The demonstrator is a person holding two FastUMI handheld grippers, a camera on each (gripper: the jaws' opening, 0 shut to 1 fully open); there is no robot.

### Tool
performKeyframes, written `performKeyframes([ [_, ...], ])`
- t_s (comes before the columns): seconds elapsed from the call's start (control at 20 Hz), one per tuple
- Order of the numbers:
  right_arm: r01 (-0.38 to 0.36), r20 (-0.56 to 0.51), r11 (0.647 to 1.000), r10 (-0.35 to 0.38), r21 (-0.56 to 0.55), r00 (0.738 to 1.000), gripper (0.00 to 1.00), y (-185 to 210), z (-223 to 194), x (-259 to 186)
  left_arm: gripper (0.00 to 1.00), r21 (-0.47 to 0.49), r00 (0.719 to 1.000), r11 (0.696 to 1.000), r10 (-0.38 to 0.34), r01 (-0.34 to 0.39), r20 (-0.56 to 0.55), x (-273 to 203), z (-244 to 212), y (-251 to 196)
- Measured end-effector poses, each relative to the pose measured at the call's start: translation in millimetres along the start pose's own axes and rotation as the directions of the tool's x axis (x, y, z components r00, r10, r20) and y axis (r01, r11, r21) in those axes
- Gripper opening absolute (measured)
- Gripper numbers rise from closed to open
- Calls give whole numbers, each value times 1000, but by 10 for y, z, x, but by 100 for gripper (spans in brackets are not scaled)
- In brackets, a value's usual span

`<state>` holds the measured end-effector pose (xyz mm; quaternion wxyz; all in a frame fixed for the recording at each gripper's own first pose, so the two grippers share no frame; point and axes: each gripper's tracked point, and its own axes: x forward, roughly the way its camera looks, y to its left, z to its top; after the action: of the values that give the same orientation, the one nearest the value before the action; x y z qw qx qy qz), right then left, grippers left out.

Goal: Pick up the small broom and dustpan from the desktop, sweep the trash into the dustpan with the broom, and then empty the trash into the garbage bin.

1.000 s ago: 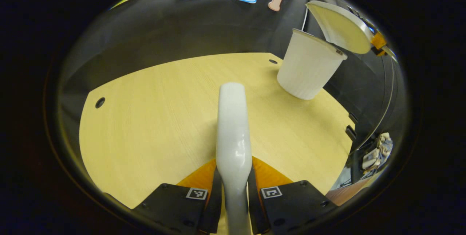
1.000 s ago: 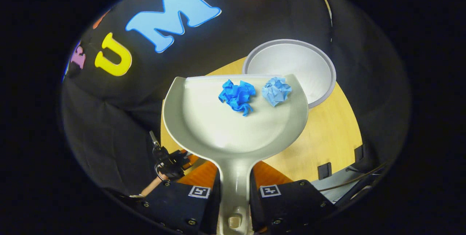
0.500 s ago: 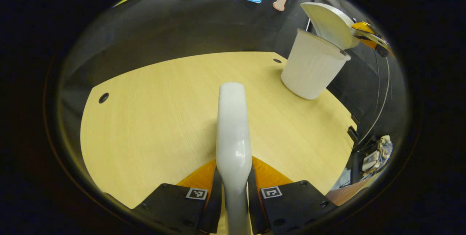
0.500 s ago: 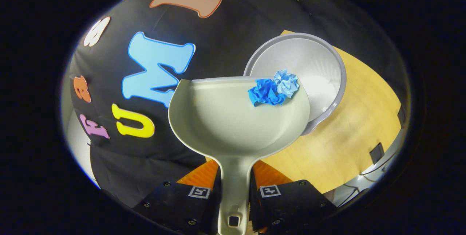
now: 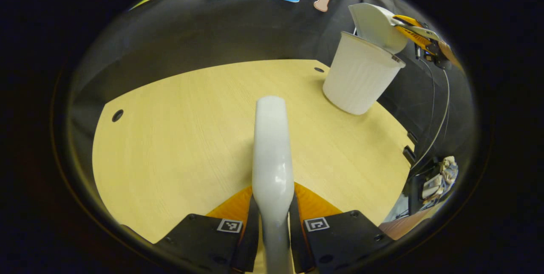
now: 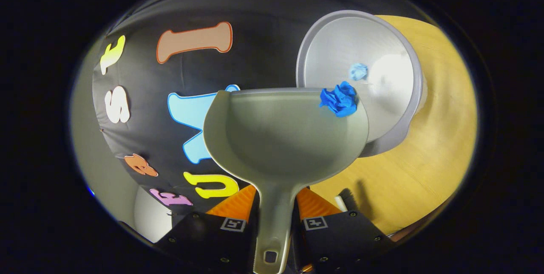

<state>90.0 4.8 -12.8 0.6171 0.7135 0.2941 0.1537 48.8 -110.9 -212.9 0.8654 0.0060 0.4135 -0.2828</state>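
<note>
Left gripper view: the left gripper [image 5: 273, 227] is clamped on the white plastic broom handle [image 5: 272, 146] above the pale wooden table [image 5: 178, 138]; the white ribbed garbage bin [image 5: 359, 79] stands far right.

Right gripper view: the right gripper [image 6: 272, 231] is clamped on the tilted grey dustpan [image 6: 280, 138]. A pale blue paper wad [image 6: 358, 71] lies inside the bin; the dark blue crumpled wad [image 6: 339, 99] clings at the lip's corner and could fall outside the rim

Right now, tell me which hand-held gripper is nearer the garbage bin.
Right. The right hand-held gripper tips the dustpan over the garbage bin; the left hand-held gripper holds the broom farther back across the desktop.
</note>
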Motion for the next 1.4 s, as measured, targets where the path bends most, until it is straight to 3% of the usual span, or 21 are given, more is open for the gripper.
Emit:
performKeyframes([
  [0.1,-19,-1,1000,19,-2,1000,31,26,-15,20,38,-3,1000,1000,4,-4,3,-37,-13,13],
  [0.25,3,-23,998,-5,-68,1000,35,-42,-90,21,41,-18,1000,1000,19,-19,7,-74,-40,60],
  [0.3,11,-34,995,-14,-96,999,35,-52,-149,-21,37,-25,1000,999,25,-25,8,-89,-47,86],
  [0.65,1,-123,951,-41,-311,992,35,-30,-823,-148,41,-83,996,993,85,-83,18,-205,-144,280],
  [0.8,-10,-165,919,-59,-394,985,34,-80,-1122,-164,36,-116,994,988,109,-106,19,-245,-205,356],
  [0.95,2,-188,886,-100,-464,977,35,-224,-1365,-105,39,-142,991,982,132,-128,21,-291,-287,445],
  [1.25,88,-148,790,-220,-607,964,35,-673,-1618,59,41,-178,985,971,168,-161,25,-386,-397,625],
  [1.4,145,-96,725,-280,-673,955,34,-898,-1684,192,40,-189,983,967,180,-172,25,-405,-427,698],
])
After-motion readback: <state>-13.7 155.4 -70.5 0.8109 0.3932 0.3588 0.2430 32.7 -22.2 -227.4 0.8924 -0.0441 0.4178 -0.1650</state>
